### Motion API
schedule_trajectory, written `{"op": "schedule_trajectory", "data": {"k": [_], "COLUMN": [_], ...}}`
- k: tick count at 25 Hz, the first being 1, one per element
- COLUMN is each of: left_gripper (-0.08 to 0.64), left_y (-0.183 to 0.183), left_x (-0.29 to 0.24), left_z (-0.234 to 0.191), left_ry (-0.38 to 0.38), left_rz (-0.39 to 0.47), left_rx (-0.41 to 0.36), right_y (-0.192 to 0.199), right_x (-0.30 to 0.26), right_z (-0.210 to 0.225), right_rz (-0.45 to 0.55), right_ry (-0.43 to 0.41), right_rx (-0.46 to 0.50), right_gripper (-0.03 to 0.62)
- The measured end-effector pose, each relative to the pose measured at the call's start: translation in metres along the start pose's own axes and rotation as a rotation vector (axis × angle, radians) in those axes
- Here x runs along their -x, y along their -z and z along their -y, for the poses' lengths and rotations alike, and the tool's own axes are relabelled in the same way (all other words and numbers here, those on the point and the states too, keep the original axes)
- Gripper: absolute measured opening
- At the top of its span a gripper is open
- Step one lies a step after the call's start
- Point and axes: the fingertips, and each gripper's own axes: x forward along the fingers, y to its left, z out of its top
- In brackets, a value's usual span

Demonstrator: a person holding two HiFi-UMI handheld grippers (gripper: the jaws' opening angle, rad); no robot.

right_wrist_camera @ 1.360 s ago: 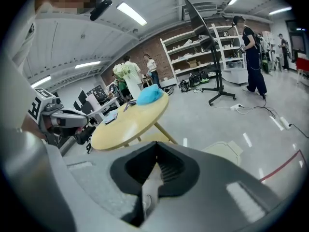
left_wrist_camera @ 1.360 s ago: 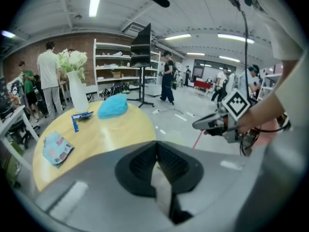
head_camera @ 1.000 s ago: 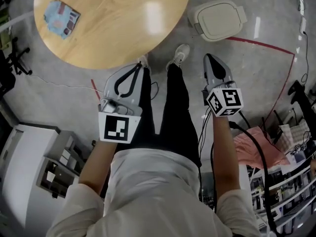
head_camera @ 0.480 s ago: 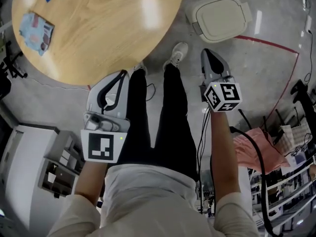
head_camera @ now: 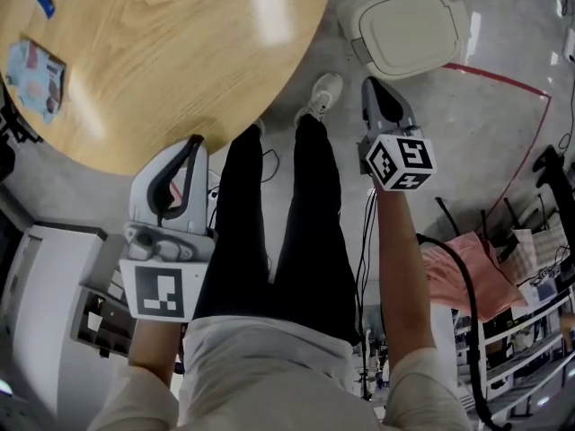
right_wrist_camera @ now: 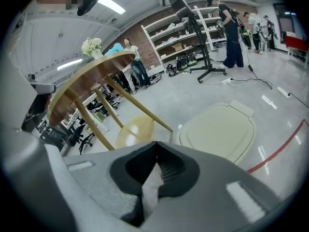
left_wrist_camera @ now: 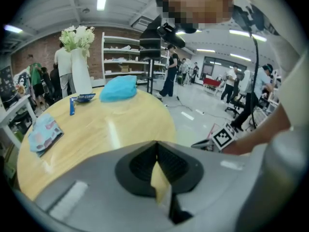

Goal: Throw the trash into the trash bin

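Grippers both pressed together, empty, our left gripper (head_camera: 193,144) at the table (head_camera: 180,52) edge, our right gripper (head_camera: 374,86) near the lidded trash bin (head_camera: 409,32), we see the trash packet (head_camera: 36,77) lying on the table

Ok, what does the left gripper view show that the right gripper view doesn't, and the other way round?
Only the left gripper view: the round wooden table's top, with a pale blue flat packet and a small dark blue packet lying on it, plus the right gripper. Only the right gripper view: the cream lidded trash bin on the floor, a red floor line and the table's slanted wooden legs. Both: the table, the white flowers on it, and each view's own jaws shut, nothing between them.
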Motion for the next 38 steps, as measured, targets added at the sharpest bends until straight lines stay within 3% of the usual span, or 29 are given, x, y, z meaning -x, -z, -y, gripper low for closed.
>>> {"op": "schedule_trajectory", "data": {"k": [21, 28, 33, 38], "left_gripper": [0.005, 0.005, 0.005, 0.005], "left_y": [0.003, 0.004, 0.003, 0.003], "left_x": [-0.019, -0.02, -0.019, -0.019], "left_z": [-0.007, -0.008, -0.006, -0.006], "left_ry": [0.014, 0.021, 0.023, 0.026], "left_rz": [0.033, 0.051, 0.062, 0.074], "left_rx": [-0.005, -0.014, -0.022, -0.026], "right_y": [0.055, 0.07, 0.075, 0.077], "right_x": [-0.065, -0.088, -0.095, -0.097], "right_z": [0.049, 0.053, 0.061, 0.061], "right_rz": [-0.088, -0.164, -0.18, -0.202], "right_ry": [0.154, 0.196, 0.26, 0.345], "right_rx": [-0.1, -0.089, -0.137, -0.099], "right_gripper": [0.0, 0.0, 0.0, 0.0]}}
